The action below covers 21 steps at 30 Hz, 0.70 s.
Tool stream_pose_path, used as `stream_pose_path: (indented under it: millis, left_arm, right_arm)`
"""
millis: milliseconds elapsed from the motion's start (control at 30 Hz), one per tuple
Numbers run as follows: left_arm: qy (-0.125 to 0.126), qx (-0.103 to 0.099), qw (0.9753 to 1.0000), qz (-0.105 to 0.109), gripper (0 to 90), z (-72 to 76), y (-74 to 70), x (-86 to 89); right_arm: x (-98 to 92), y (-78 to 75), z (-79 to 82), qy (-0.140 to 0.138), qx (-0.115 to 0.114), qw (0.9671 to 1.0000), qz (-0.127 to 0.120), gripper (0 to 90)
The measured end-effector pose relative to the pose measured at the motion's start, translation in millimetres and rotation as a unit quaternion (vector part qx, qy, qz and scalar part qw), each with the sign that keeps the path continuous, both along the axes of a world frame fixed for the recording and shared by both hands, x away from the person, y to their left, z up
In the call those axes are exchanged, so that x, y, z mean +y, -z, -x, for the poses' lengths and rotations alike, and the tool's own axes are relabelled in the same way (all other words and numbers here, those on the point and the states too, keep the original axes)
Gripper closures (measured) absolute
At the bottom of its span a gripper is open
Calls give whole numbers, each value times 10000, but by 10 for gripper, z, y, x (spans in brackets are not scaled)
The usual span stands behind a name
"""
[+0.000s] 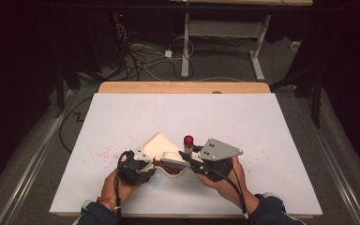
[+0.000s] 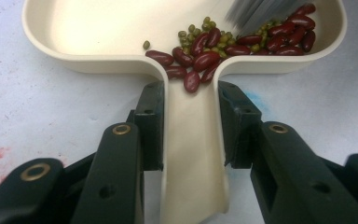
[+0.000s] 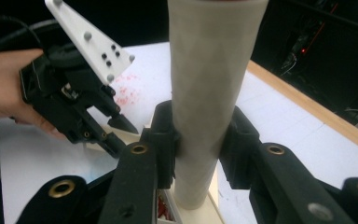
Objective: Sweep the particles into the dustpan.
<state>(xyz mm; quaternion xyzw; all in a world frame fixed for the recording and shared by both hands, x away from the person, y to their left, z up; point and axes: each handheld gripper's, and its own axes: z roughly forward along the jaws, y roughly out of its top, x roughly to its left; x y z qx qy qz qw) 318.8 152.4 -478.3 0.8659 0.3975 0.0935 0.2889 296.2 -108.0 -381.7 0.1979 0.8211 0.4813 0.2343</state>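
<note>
From above my side, the high view looks forward and down on the cream dustpan [image 1: 161, 152], while my left gripper view sits close behind its handle facing the beans [image 2: 205, 59], and my right gripper view looks across it from the opposite side.

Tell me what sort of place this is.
Probably a lab or recording workspace, not a kitchen: a white-covered table in a dark room, cables across the floor, and a desk frame behind.
</note>
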Motion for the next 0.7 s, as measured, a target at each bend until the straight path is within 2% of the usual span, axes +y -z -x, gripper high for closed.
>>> stream_pose_path:
  millis: [133,267,467,567,700]
  left_arm:
    - [-73,-19,10000,20,636,-7,5,21]
    - [-109,-29,9999,33,635,-3,7,27]
    - [-115,-28,9999,13,636,-3,8,18]
    - [-121,-16,9999,6,636,-7,20,14]
    - [-129,-17,9999,12,635,-6,29,15]
  right_arm:
    - [-61,-70,-3,66,-89,9999,-120,700]
    - [-130,-109,-70,292,-196,9992,-184,700]
    - [-161,-66,-190,563,-238,9978,-273,700]
    - [-130,-21,-250,742,-408,9963,-150,700]
    - [-48,58,-318,738,-377,9965,-51,700]
